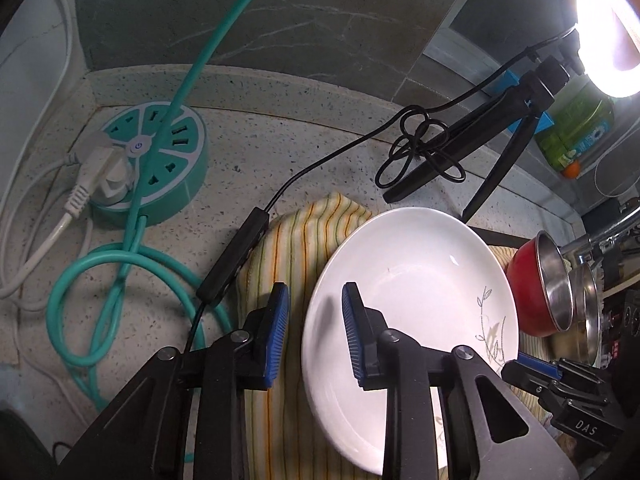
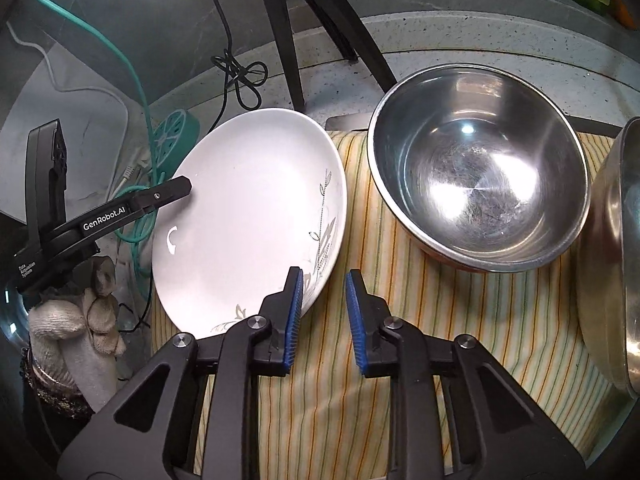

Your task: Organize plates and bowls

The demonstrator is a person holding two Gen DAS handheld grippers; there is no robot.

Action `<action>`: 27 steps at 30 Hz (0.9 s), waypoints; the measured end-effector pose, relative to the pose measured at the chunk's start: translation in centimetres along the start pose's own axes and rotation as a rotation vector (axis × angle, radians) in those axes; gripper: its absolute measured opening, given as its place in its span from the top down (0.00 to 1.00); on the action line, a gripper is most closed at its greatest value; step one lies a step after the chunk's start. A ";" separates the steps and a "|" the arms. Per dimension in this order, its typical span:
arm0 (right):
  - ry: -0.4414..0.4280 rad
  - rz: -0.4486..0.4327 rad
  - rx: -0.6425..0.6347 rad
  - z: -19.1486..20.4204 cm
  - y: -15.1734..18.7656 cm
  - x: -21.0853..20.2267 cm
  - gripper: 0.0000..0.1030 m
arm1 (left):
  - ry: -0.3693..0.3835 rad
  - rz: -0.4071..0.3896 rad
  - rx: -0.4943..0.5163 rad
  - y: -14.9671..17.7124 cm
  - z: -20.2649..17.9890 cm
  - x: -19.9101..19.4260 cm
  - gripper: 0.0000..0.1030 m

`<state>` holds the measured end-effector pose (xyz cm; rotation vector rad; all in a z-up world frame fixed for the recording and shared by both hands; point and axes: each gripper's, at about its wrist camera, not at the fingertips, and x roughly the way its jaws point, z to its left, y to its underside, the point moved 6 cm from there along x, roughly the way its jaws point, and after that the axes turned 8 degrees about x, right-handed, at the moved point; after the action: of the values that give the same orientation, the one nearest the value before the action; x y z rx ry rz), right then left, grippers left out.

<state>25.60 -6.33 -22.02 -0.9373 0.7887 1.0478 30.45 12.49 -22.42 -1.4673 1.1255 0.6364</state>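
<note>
The white plate (image 2: 248, 216) lies on the striped cloth (image 2: 440, 340) at its left edge, the steel bowl (image 2: 478, 168) beside it. Both the left gripper (image 1: 315, 332) and right gripper (image 2: 323, 320) are released, straddling the plate's rim.

A bright lamp (image 1: 608, 28) lights the speckled stone counter (image 1: 280, 148) beneath a dark marbled wall (image 1: 280, 12).

Home kitchen: speckled stone tabletop (image 1: 304, 148) w/ tiled wall, steel bowl (image 2: 476, 168), striped dish towel (image 2: 460, 340), dish-soap bottle (image 1: 576, 128).
</note>
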 end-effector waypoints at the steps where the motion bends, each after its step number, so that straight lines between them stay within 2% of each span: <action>1: 0.007 0.001 -0.002 0.0 -0.1 0.2 0.79 | -0.001 0.004 0.006 0.0 0.0 0.1 0.77; 9: 0.001 0.018 -0.016 0.5 -0.3 1.1 0.88 | 0.016 0.016 0.019 -0.1 -0.1 0.6 0.84; 18: 0.014 0.034 -0.033 1.1 -0.3 1.0 0.88 | 0.015 0.016 0.025 0.2 -0.8 0.6 0.85; 27: 0.007 0.057 -0.050 1.4 1.1 -0.1 0.88 | 0.027 0.008 0.007 2.1 -1.2 -0.9 0.85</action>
<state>24.68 -4.81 -21.64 -0.9661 0.8024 1.1188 27.97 11.75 -22.25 -1.4704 1.1540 0.6190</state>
